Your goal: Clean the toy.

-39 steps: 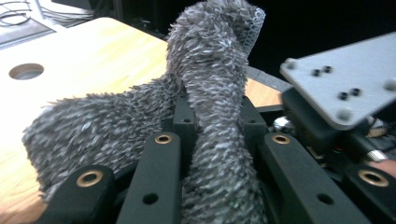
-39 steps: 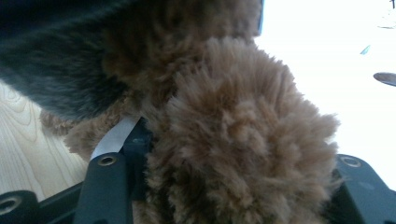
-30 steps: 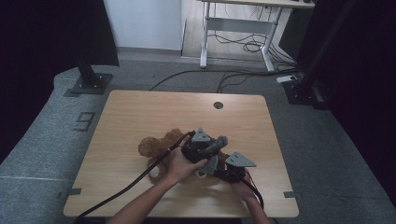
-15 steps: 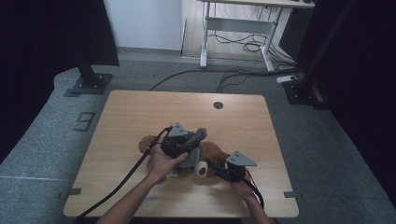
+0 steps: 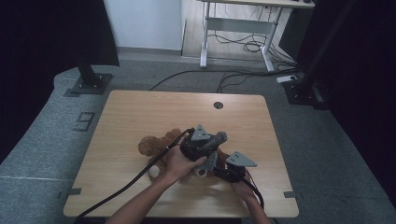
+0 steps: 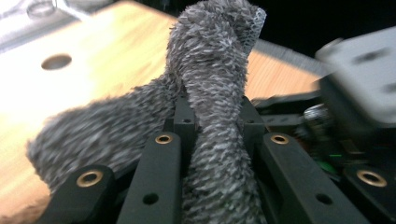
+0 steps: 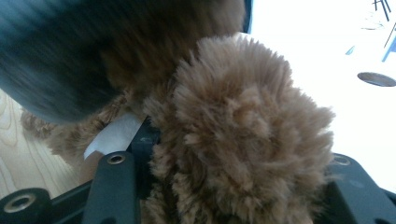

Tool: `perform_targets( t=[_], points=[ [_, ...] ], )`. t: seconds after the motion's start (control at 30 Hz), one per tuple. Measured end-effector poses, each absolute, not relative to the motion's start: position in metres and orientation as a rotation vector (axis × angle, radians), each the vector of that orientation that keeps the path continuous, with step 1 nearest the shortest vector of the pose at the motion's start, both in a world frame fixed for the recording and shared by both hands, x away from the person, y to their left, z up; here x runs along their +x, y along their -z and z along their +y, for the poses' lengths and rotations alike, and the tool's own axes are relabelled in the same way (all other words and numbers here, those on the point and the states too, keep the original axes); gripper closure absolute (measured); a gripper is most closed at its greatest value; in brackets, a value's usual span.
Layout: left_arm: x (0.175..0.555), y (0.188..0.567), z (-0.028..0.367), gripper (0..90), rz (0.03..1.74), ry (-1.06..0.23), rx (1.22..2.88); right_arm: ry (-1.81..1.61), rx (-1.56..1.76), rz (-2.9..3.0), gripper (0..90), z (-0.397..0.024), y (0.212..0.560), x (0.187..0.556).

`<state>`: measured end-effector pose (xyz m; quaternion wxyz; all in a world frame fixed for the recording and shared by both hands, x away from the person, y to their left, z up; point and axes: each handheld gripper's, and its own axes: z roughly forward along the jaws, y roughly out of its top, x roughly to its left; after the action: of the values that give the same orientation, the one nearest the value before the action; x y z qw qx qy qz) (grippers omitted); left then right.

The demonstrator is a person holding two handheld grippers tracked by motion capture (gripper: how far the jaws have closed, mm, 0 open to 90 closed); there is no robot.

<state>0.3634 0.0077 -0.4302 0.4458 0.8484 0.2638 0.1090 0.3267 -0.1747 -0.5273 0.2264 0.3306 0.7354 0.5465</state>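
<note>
A brown plush toy (image 5: pixel 152 144) lies on the wooden table (image 5: pixel 140 112), partly hidden under both hands. My left gripper (image 5: pixel 205 147) hovers over it, shut on a strip of grey fuzzy fabric (image 5: pixel 216 138). In the left gripper view that grey fabric (image 6: pixel 210 79) rises twisted from between the jaws of the left gripper (image 6: pixel 215 123). My right gripper (image 5: pixel 223 171) sits close to the right of it, low on the table. Its view has a furry brown limb of the plush toy (image 7: pixel 243 135) pinched between the jaws, with a white label (image 7: pixel 114 135) beside it.
A round cable hole (image 5: pixel 218 105) is in the table's far middle. A thick black cable (image 5: pixel 135 179) trails from the left gripper toward the near left corner. A small white ball (image 5: pixel 153 171) rests by the left hand. Desk legs and cables stand on the floor beyond.
The left gripper swung left over the plush toy with the grey fabric, then came back right to about where it began. The right gripper has stayed in place.
</note>
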Motion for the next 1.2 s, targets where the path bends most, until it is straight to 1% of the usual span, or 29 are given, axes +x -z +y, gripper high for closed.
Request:
perform_targets(
  t=[0.07, 0.2, 0.3, 0.37, 0.43, 0.5, 0.6, 0.63, 0.7, 0.8, 0.9, 1.2],
  points=[
    [0.367, 0.437, 0.008, 75.5, 0.654, -0.258, 2.126, -1.505, 0.912, 2.028, 45.7, -0.175, 0.528, 0.327],
    [0.365, 0.439, 0.015, 75.7, 0.656, -0.304, 2.144, -1.51, 0.917, 2.03, 45.8, -0.176, 0.528, 0.328],
    [0.37, 0.442, 0.031, 75.9, 0.692, -0.284, 2.135, -1.507, 0.916, 2.031, 45.8, -0.176, 0.528, 0.328],
    [0.373, 0.445, 0.045, 76.1, 0.725, -0.245, 2.103, -1.508, 0.917, 2.028, 45.8, -0.176, 0.528, 0.328],
    [0.372, 0.445, 0.058, 76.3, 0.733, -0.245, 2.075, -1.511, 0.918, 2.027, 45.9, -0.176, 0.528, 0.328],
    [0.37, 0.441, 0.071, 76.3, 0.74, -0.271, 2.044, -1.513, 0.919, 2.021, 45.9, -0.176, 0.528, 0.328],
    [0.371, 0.431, 0.098, 76.2, 0.794, -0.361, 2.008, -1.515, 0.924, 2.021, 46.0, -0.176, 0.528, 0.328],
    [0.375, 0.431, 0.108, 76.2, 0.828, -0.359, 2.002, -1.518, 0.925, 2.022, 46.0, -0.176, 0.528, 0.328],
    [0.383, 0.441, 0.126, 76.1, 0.882, -0.27, 2.005, -1.522, 0.923, 2.024, 45.9, -0.177, 0.528, 0.328],
    [0.387, 0.456, 0.147, 76.1, 0.926, -0.2, 1.955, -1.522, 0.911, 2.027, 46.0, -0.176, 0.528, 0.328],
    [0.387, 0.458, 0.163, 76.0, 0.954, -0.222, 1.917, -1.522, 0.909, 2.025, 46.0, -0.175, 0.528, 0.327],
    [0.393, 0.476, 0.217, 75.7, 1.095, -0.189, 1.834, -1.521, 0.901, 2.028, 45.9, -0.176, 0.528, 0.327]
  ],
)
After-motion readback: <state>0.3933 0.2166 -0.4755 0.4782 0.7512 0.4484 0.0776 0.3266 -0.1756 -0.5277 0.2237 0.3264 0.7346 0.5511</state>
